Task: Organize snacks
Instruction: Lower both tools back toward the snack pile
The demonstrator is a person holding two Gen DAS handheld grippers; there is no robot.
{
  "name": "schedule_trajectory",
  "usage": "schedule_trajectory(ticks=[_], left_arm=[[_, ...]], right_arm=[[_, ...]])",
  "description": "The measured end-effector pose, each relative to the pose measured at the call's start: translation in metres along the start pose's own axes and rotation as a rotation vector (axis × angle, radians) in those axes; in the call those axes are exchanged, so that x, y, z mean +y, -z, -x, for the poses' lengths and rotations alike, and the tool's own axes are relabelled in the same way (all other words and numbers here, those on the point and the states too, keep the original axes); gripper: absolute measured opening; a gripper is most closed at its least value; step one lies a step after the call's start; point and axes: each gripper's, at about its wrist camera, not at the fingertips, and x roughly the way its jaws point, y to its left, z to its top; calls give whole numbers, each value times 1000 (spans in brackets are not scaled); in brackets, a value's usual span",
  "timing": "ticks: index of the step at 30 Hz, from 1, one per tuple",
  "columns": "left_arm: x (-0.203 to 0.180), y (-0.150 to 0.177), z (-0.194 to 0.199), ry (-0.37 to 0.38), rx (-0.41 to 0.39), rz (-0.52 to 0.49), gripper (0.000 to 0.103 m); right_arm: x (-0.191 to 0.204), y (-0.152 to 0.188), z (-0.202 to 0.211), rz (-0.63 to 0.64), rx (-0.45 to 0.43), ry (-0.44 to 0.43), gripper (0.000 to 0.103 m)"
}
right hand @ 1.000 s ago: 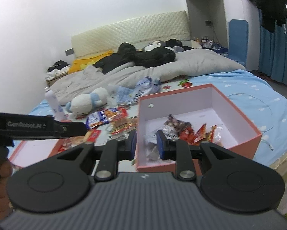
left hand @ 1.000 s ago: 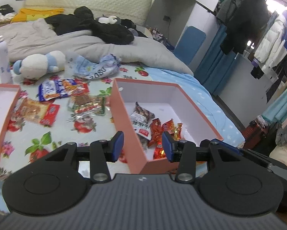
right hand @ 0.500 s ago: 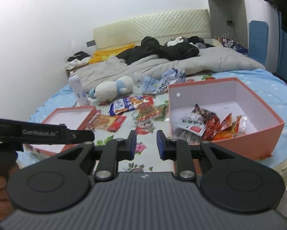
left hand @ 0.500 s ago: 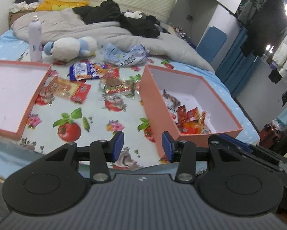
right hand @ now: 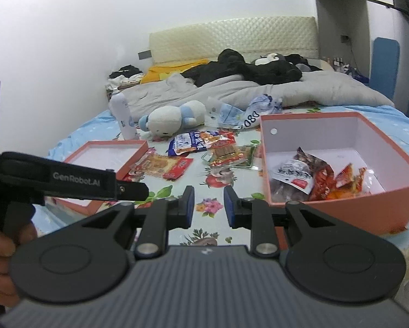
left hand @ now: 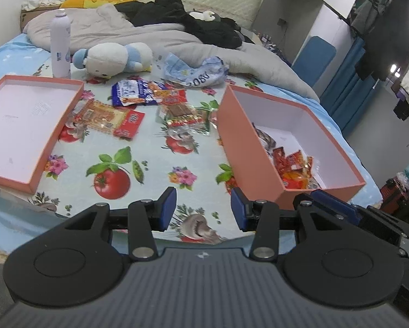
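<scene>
Snack packets (left hand: pixel 160 101) lie loose on the tomato-print bedsheet (left hand: pixel 149 169), between the shallow pink box lid (left hand: pixel 26 125) at nine o'clock and the deep pink box (left hand: pixel 248 142) at three o'clock. More packets (right hand: pixel 313 177) sit inside the deep box. At twelve o'clock, past the loose ones, are a white and blue plush toy (left hand: pixel 114 57), a white spray can (left hand: pixel 60 43) standing upright, and a crumpled blue plastic bag (left hand: pixel 196 71). The left gripper (left hand: pixel 203 209) hangs above the sheet's near edge, jaws moderately wide, nothing between them. The right gripper (right hand: pixel 208 207) hangs likewise, jaws narrow and empty.
</scene>
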Motion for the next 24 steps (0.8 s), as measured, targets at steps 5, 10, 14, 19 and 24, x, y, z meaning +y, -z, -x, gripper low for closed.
schedule_trajectory(ticks=[5, 10, 14, 19, 24], left_arm=[[23, -10, -9, -24, -11, 19, 50], [44, -22, -22, -45, -13, 29, 50], [58, -31, -35, -54, -13, 38, 50], [77, -37, -63, -70, 4, 64, 50], [96, -41, -89, -89, 3, 104, 50]], right_arm=[[7, -1, -21, 10, 10, -5, 27], [15, -3, -45, 19, 27, -13, 27], [20, -9, -65, 28, 23, -18, 27], [25, -14, -92, 38, 28, -36, 27], [25, -17, -121, 38, 44, -57, 27]])
